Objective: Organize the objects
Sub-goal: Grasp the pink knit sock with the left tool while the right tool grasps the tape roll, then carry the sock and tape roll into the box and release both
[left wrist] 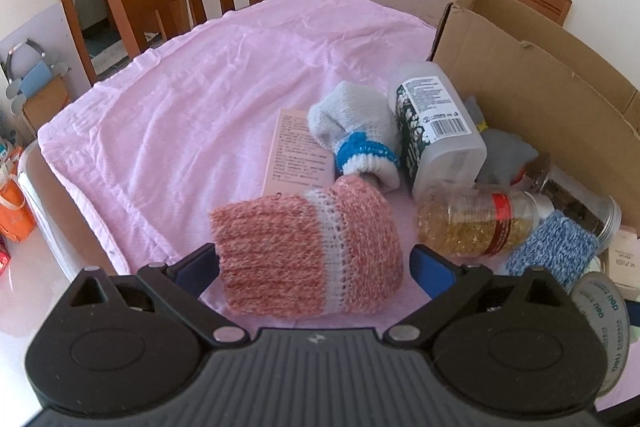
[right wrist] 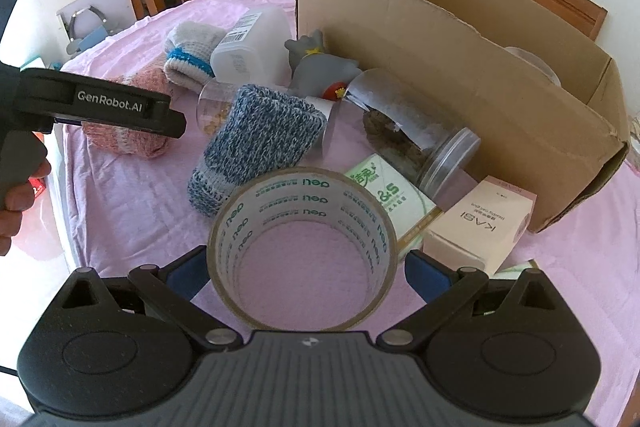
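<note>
Nearest the right wrist camera, a roll of clear packing tape with green print (right wrist: pixel 303 251) stands on its edge between the fingers of the right gripper (right wrist: pixel 306 269). The jaws are spread wide, and whether either blue pad touches the roll cannot be told. Just ahead of that gripper lies a blue-and-white knitted sleeve (right wrist: pixel 256 143); to its right front sit a green-and-white tissue pack (right wrist: pixel 390 197) and a pale pink carton printed KASI (right wrist: pixel 478 223). Beyond them a clear jar of dark dried contents (right wrist: pixel 404 131) lies on its side against the open brown cardboard box (right wrist: pixel 460 51), with a grey rubber toy (right wrist: pixel 316 63) further ahead.

On the left, a pink knitted sleeve with a white band (left wrist: pixel 310 255) lies between the fingers of the left gripper (left wrist: pixel 316 267), which is also released, its blue pads standing on either side of the knit. Ahead of this gripper are a white knitted sleeve with a blue band (left wrist: pixel 358 135), a flat pink leaflet (left wrist: pixel 298 157) under it, and a translucent plastic container with a barcode label (left wrist: pixel 434 125). To its right front lies a clear bottle of golden capsules (left wrist: pixel 476 223). Everything rests on a wrinkled pink cloth (left wrist: pixel 200 99) covering the surface.
</note>
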Action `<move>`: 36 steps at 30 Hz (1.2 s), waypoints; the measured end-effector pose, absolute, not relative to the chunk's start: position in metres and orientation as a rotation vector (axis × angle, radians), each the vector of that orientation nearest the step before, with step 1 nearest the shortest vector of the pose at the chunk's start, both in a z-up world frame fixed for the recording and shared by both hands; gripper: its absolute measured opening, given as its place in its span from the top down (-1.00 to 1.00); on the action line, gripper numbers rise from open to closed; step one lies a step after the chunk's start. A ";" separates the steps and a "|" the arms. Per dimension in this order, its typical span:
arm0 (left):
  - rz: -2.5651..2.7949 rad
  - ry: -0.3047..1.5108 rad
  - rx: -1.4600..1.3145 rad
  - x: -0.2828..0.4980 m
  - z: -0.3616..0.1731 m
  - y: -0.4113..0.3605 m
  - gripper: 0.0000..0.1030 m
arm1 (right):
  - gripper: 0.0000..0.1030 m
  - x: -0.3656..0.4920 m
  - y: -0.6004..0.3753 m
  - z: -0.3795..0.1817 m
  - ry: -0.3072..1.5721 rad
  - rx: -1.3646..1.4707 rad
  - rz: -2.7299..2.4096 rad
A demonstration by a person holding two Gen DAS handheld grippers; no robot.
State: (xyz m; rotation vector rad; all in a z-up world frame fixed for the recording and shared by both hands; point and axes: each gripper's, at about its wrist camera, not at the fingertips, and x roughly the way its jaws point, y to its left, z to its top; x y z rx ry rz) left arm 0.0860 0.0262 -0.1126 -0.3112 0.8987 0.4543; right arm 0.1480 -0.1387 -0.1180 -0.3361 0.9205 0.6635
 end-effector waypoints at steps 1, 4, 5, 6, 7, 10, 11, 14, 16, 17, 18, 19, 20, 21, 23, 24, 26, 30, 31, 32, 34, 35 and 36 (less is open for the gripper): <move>0.454 0.900 -0.308 0.087 -0.113 0.026 -0.92 | -1.00 0.149 -0.139 -0.118 0.919 -0.333 0.661; 0.449 0.905 -0.306 0.086 -0.113 0.027 -0.83 | -0.99 0.150 -0.139 -0.117 0.914 -0.323 0.662; 0.445 0.908 -0.306 0.087 -0.112 0.029 -0.78 | -0.99 0.151 -0.139 -0.116 0.910 -0.323 0.662; 0.440 0.910 -0.306 0.087 -0.112 0.030 -0.76 | -0.97 0.151 -0.138 -0.115 0.907 -0.323 0.662; 0.434 0.912 -0.307 0.088 -0.112 0.031 -0.76 | -0.96 0.151 -0.138 -0.115 0.907 -0.325 0.660; 0.412 0.918 -0.308 0.089 -0.110 0.034 -0.71 | -0.85 0.152 -0.138 -0.114 0.912 -0.329 0.662; 0.403 0.922 -0.304 0.089 -0.109 0.035 -0.70 | -0.80 0.151 -0.138 -0.113 0.915 -0.331 0.665; 0.348 0.939 -0.283 0.091 -0.107 0.036 -0.67 | -0.70 0.149 -0.136 -0.111 0.921 -0.345 0.670; 0.318 0.951 -0.269 0.092 -0.105 0.038 -0.64 | -0.70 0.149 -0.134 -0.110 0.929 -0.358 0.667; 0.302 0.958 -0.264 0.093 -0.103 0.039 -0.62 | -0.70 0.149 -0.134 -0.110 0.933 -0.360 0.661; 0.285 0.968 -0.257 0.093 -0.102 0.040 -0.62 | -0.70 0.149 -0.135 -0.109 0.938 -0.358 0.657; 0.271 0.978 -0.252 0.094 -0.101 0.041 -0.61 | -0.70 0.150 -0.136 -0.108 0.945 -0.352 0.654; 0.255 0.988 -0.247 0.095 -0.100 0.042 -0.58 | -0.70 0.151 -0.137 -0.107 0.953 -0.344 0.652; 0.238 0.998 -0.243 0.095 -0.099 0.043 -0.55 | -0.70 0.152 -0.139 -0.104 0.962 -0.332 0.649; 0.206 1.012 -0.239 0.096 -0.095 0.045 -0.49 | -0.70 0.153 -0.142 -0.099 0.974 -0.317 0.648; 0.190 1.017 -0.236 0.097 -0.092 0.046 -0.48 | -0.70 0.153 -0.143 -0.096 0.977 -0.311 0.646; 0.160 1.026 -0.220 0.098 -0.087 0.048 -0.47 | -0.70 0.154 -0.146 -0.089 0.979 -0.307 0.643; 0.105 1.028 -0.181 0.099 -0.075 0.050 -0.46 | -0.70 0.156 -0.152 -0.077 0.974 -0.312 0.624; 0.095 1.026 -0.168 0.099 -0.072 0.050 -0.46 | -0.70 0.157 -0.154 -0.074 0.971 -0.310 0.620; 0.086 1.026 -0.153 0.097 -0.068 0.048 -0.46 | -0.70 0.157 -0.156 -0.071 0.969 -0.306 0.616; 0.062 1.029 -0.131 0.099 -0.059 0.047 -0.45 | -0.70 0.159 -0.160 -0.064 0.970 -0.296 0.611; 0.046 1.030 -0.124 0.100 -0.054 0.047 -0.45 | -0.70 0.159 -0.162 -0.060 0.972 -0.290 0.607; 0.031 1.033 -0.118 0.101 -0.049 0.047 -0.45 | -0.70 0.160 -0.163 -0.056 0.974 -0.284 0.606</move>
